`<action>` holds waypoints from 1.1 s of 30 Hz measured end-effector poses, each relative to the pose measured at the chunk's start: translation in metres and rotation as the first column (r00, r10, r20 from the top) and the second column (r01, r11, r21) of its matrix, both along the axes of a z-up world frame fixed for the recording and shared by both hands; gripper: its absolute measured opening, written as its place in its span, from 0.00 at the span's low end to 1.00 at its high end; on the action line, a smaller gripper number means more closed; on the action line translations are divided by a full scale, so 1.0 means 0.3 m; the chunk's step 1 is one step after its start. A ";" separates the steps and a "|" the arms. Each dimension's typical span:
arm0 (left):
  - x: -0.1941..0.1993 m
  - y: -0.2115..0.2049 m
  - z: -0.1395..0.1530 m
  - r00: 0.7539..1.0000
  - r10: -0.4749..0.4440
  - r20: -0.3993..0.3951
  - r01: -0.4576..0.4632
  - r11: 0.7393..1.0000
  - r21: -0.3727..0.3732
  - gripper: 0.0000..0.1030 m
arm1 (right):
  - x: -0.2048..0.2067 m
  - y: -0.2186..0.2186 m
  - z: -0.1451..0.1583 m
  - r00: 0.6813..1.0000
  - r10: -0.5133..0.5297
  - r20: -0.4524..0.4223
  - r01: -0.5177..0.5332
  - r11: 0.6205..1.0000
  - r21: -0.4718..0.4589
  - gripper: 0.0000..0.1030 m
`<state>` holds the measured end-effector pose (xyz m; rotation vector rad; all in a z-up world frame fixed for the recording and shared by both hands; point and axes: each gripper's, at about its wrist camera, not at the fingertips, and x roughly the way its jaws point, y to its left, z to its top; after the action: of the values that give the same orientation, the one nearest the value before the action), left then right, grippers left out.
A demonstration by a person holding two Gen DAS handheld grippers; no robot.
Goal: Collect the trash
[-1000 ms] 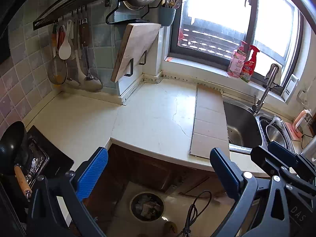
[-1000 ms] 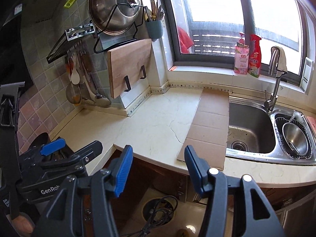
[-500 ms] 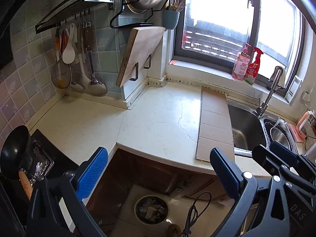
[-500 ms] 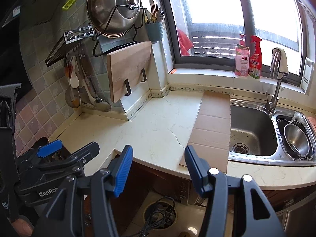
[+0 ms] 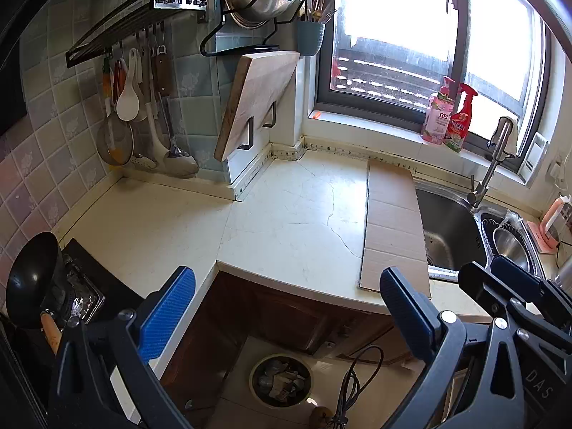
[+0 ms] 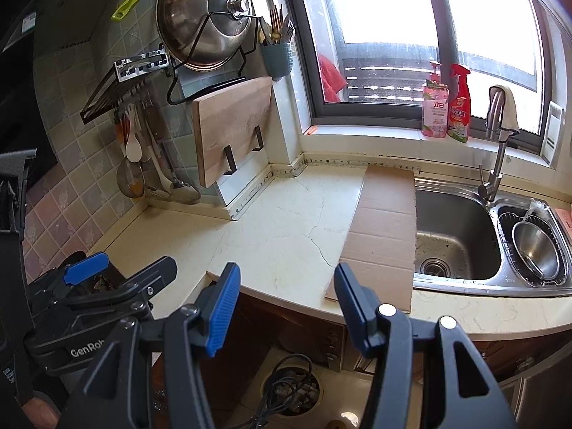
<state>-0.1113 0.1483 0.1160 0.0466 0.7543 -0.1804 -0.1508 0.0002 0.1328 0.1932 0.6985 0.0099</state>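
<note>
A flat brown cardboard sheet (image 5: 391, 225) lies on the cream counter beside the sink; it also shows in the right wrist view (image 6: 384, 228). A round trash bin (image 5: 280, 380) with crumpled scraps stands on the floor below the counter edge, partly hidden by cables in the right wrist view (image 6: 291, 389). My left gripper (image 5: 286, 296) is open and empty, held in front of the counter, above the bin. My right gripper (image 6: 286, 295) is open and empty, also short of the counter edge. The left gripper shows at the lower left of the right wrist view (image 6: 118, 271).
A steel sink (image 6: 454, 236) with tap and a strainer bowl (image 6: 536, 246) is at right. A wooden cutting board (image 6: 232, 125), hanging utensils (image 5: 143, 114) and a pot lid (image 6: 203, 14) are on the tiled wall. A black wok (image 5: 32, 279) sits on the stove at left. Bottles (image 5: 448, 118) stand on the sill.
Both grippers have drawn back and risen slightly from the counter, so more of the counter and wall shows. Jaws stay open and empty.
</note>
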 end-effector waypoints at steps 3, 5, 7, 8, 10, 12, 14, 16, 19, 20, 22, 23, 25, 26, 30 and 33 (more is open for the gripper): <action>-0.002 -0.004 0.000 1.000 0.003 0.001 -0.003 1.000 0.001 0.99 | -0.001 0.003 -0.001 1.000 -0.006 0.002 0.006 1.000 0.000 0.53; -0.001 -0.003 0.000 1.000 0.002 0.000 -0.002 1.000 0.002 0.99 | -0.002 0.005 -0.001 1.000 -0.009 0.001 0.009 1.000 0.001 0.53; -0.001 -0.005 0.000 1.000 0.002 0.002 -0.002 1.000 0.001 0.99 | -0.002 0.005 0.000 1.000 -0.011 0.002 0.011 1.000 0.002 0.53; -0.002 -0.004 0.001 1.000 0.002 0.003 -0.002 1.000 0.001 0.99 | -0.003 0.005 0.000 1.000 -0.011 0.002 0.011 1.000 0.002 0.53; -0.002 -0.005 0.001 1.000 0.001 0.002 -0.001 1.000 0.002 0.99 | -0.003 0.003 -0.001 1.000 -0.011 0.003 0.011 1.000 0.000 0.53; -0.003 -0.003 0.001 1.000 0.001 0.001 -0.001 1.000 0.003 0.99 | -0.004 -0.001 -0.001 1.000 -0.011 0.000 0.011 1.000 0.002 0.53; -0.004 -0.004 0.001 1.000 0.000 0.001 0.000 1.000 0.005 0.99 | -0.004 -0.001 -0.001 1.000 -0.016 -0.002 0.016 1.000 0.004 0.53; -0.004 -0.004 0.001 1.000 -0.001 0.001 0.001 1.000 0.006 0.99 | -0.006 -0.003 -0.003 1.000 -0.022 -0.002 0.022 1.000 0.007 0.53; -0.005 -0.008 0.001 1.000 0.000 0.001 0.000 1.000 0.006 0.99 | -0.005 -0.006 -0.004 1.000 -0.026 -0.004 0.026 1.000 0.006 0.53; -0.006 -0.007 0.001 1.000 -0.001 0.000 0.001 1.000 0.006 0.99 | -0.007 -0.007 -0.006 1.000 -0.029 -0.004 0.029 1.000 0.007 0.53; -0.006 -0.010 0.000 1.000 0.000 0.000 0.000 1.000 0.006 0.99 | -0.007 -0.009 -0.005 1.000 -0.027 -0.005 0.027 1.000 0.007 0.53; -0.007 -0.010 0.000 1.000 0.000 0.000 0.000 1.000 0.007 0.99 | -0.007 -0.010 -0.005 1.000 -0.026 -0.004 0.026 1.000 0.007 0.53; -0.010 -0.012 0.001 1.000 0.000 0.001 0.000 1.000 0.009 0.99 | -0.018 -0.008 -0.010 0.999 -0.034 -0.004 0.034 0.999 0.009 0.53; -0.010 -0.013 0.001 1.000 0.000 0.001 0.000 1.000 0.009 0.99 | -0.023 -0.006 -0.012 0.999 -0.038 -0.004 0.038 0.999 0.011 0.53; -0.010 -0.019 0.000 1.000 0.002 0.000 -0.002 1.000 0.009 0.99 | -0.029 -0.007 -0.017 0.999 -0.044 -0.004 0.044 0.999 0.012 0.53; -0.016 -0.016 -0.001 1.000 0.000 -0.003 0.000 1.000 0.013 0.99 | -0.034 -0.004 -0.021 0.999 -0.051 -0.007 0.051 0.999 0.015 0.53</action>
<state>-0.1160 0.1436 0.1157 0.0585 0.7582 -0.1760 -0.1612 -0.0010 0.1265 0.2251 0.7000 -0.0342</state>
